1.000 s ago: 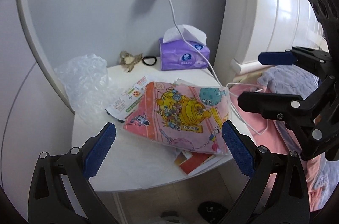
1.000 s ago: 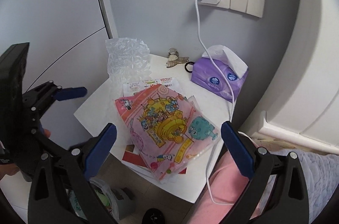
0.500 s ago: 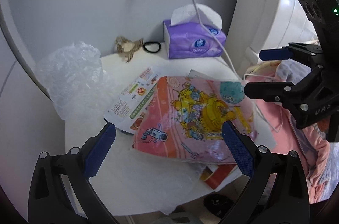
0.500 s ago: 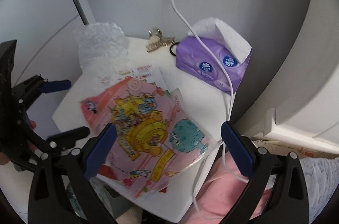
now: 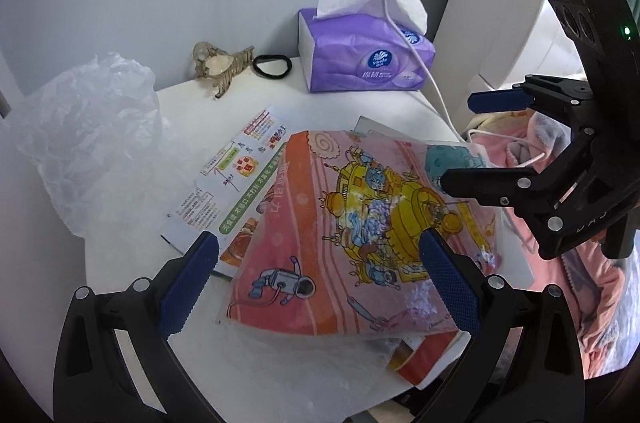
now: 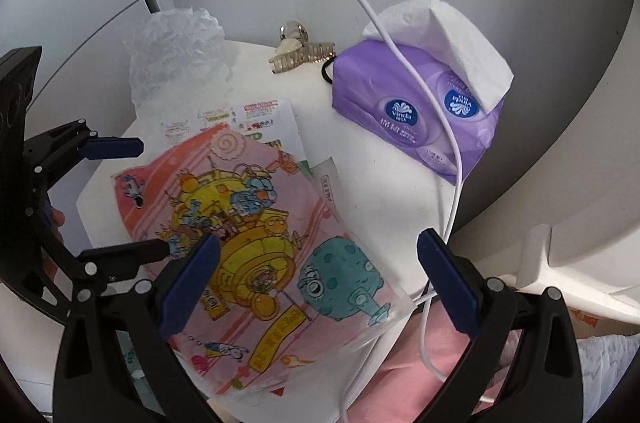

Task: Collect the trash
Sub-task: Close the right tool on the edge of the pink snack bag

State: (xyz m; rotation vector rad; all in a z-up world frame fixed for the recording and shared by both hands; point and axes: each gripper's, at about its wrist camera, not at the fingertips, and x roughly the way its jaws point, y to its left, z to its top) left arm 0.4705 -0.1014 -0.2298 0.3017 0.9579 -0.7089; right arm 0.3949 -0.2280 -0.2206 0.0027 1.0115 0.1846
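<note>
A pink cartoon-printed plastic bag lies on the small white bedside table, over a printed paper leaflet and a red-and-white wrapper. It also shows in the right wrist view. Crumpled clear bubble wrap sits at the table's left. My left gripper is open just above the bag's near edge. My right gripper is open over the bag's right end; it shows in the left wrist view from the right.
A purple tissue pack stands at the back by the wall, with a hair claw and black hair tie beside it. A white charging cable hangs over the pack to the pink bedding on the right.
Both grippers have moved forward and down toward the table. The bag now fills the space between each pair of fingers. Both stay open.
</note>
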